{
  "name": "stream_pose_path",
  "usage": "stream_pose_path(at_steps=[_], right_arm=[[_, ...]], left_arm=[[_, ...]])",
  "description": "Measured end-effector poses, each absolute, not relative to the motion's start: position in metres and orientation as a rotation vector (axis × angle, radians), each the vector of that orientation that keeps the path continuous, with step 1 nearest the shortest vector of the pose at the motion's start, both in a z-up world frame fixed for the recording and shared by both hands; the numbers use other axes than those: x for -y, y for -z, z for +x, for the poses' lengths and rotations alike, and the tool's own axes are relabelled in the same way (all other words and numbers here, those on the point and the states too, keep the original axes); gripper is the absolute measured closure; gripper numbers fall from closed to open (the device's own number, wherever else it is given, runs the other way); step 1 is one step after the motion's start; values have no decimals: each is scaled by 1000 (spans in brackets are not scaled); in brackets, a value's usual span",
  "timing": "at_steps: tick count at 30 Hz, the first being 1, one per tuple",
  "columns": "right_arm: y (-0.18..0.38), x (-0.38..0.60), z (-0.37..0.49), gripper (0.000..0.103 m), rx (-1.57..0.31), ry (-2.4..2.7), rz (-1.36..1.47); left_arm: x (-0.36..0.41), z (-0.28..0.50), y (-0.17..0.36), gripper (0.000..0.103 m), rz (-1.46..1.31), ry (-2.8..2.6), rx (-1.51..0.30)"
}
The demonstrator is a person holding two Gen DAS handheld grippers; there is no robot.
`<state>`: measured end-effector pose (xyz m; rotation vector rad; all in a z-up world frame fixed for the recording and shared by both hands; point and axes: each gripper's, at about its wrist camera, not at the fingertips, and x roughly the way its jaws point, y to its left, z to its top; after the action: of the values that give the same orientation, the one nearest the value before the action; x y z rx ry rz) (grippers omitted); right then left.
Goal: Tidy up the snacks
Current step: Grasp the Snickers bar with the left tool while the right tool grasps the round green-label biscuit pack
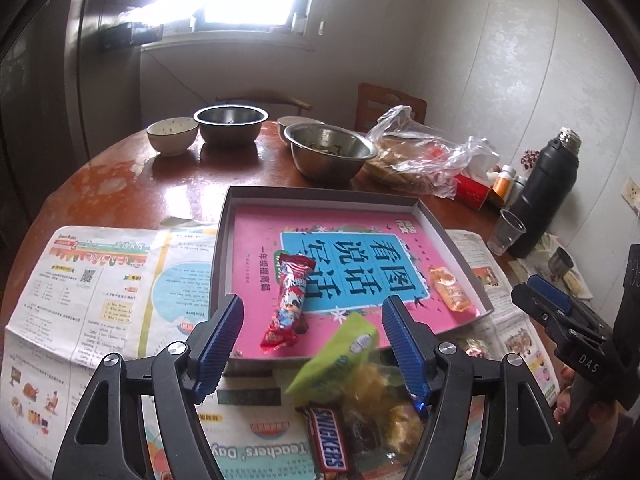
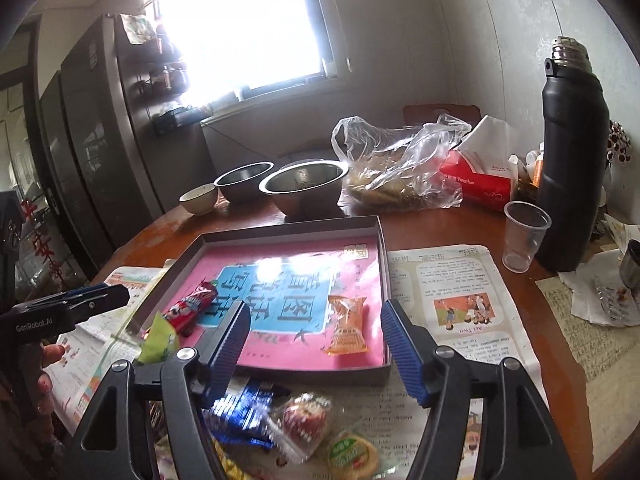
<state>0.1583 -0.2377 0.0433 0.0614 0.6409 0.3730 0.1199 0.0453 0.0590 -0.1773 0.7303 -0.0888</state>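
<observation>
Grey cardboard tray (image 1: 460,248) with a pink book cover lining it already holds a long red candy wrapper (image 1: 289,300) and an orange sachet (image 1: 450,289). Our left gripper (image 1: 313,344) and right gripper (image 2: 316,350) both hover spread and empty over the loose pile: a Snickers bar (image 1: 329,442) and a green packet (image 1: 340,354). We risk crushing the soft packets or nudging the tray's near wall.

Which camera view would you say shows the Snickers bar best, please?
The left wrist view: the Snickers bar lies between its fingers, label readable. The right wrist view shows other snacks, but no Snickers bar that I can identify.
</observation>
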Motion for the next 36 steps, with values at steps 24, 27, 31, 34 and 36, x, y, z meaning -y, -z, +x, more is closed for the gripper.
stream_pose_path(at_steps=[24, 27, 31, 34, 36], right_arm=[[-36, 254, 114, 35, -679, -368, 29], [-31, 254, 112, 35, -693, -367, 29], [-23, 253, 109, 35, -719, -367, 17], [-16, 254, 106, 35, -742, -362, 6], [-9, 255, 105, 35, -761, -357, -1]], left_arm=[[-44, 78, -8, 29, -120, 75, -900], [-42, 74, 5, 29, -118, 85, -937], [-35, 72, 18, 29, -96, 104, -978], [-31, 73, 26, 29, -86, 111, -1003], [-27, 72, 27, 29, -80, 113, -1004]])
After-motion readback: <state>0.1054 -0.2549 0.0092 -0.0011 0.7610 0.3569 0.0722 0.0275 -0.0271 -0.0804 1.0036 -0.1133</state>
